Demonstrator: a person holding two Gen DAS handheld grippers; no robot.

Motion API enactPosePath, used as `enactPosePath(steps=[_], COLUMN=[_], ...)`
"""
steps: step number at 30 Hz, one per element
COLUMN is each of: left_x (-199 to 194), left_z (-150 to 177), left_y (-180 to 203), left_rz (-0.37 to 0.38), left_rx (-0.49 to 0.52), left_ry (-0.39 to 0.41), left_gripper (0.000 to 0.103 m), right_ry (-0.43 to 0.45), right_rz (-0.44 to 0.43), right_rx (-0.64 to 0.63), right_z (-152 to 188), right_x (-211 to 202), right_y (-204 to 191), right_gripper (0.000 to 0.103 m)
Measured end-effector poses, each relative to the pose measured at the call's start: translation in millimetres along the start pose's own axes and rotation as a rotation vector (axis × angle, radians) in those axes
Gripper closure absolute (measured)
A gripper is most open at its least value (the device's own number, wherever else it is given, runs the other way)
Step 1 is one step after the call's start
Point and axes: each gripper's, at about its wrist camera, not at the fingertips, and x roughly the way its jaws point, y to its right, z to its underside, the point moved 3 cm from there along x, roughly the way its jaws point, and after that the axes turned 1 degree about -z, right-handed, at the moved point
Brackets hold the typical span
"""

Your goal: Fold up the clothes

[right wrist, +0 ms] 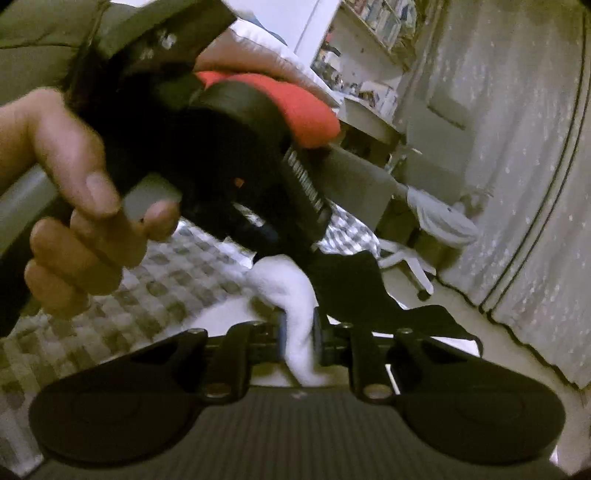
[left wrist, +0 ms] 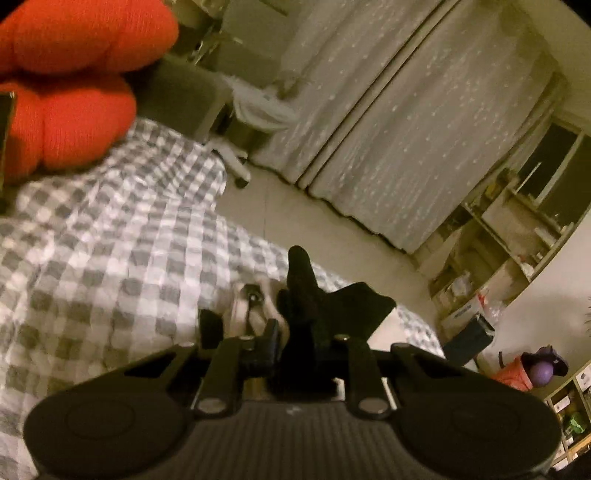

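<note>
A black garment [left wrist: 325,306] is pinched in my left gripper [left wrist: 295,328], which is shut on it above the grey-and-white checked bedspread [left wrist: 110,258]. My right gripper [right wrist: 299,332] is shut on a white piece of cloth [right wrist: 295,295], with black fabric [right wrist: 354,288] hanging just behind it. In the right wrist view the left gripper's black body [right wrist: 229,155] and the bare hand [right wrist: 81,206] holding it fill the upper left, close above the white cloth. An orange-red knitted sleeve [left wrist: 74,74] shows at the upper left of the left wrist view.
The bed's edge runs along a pale floor [left wrist: 314,206]. Light patterned curtains [left wrist: 424,129] hang beyond. A white swivel chair [right wrist: 417,266] stands near the bed. Shelves [left wrist: 517,240] with clutter stand at the right, and a bookshelf [right wrist: 373,33] at the back.
</note>
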Motion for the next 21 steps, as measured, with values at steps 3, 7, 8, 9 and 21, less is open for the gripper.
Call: enactPosePath(steps=[3, 7, 8, 9, 21], left_x=[11, 12, 11, 12, 11], left_z=[9, 9, 8, 9, 12], left_y=[-5, -6, -6, -6, -6], left_rz=[-0.076, -0.083, -0.081, -0.084, -0.090], left_rx=[0.035, 0.030, 0.029, 0.036, 0.043], left_ry=[-0.048, -0.048, -0.047, -0.047, -0.052], left_gripper=[0.086, 0.086, 0.086, 0.086, 0.085], right_ry=[-0.059, -0.076, -0.077, -0.078, -0.082], right_rz=[-0.026, -0.028, -0.033, -0.038, 0.028], right_rx=[-0.020, -0.040, -0.035, -0.023, 0.356], right_z=[12, 14, 13, 14, 17], right_x=[11, 11, 10, 9, -39], right_y=[-8, -13, -11, -9, 101], right_gripper=[0.085, 0.084, 0.084, 0.083, 0.073])
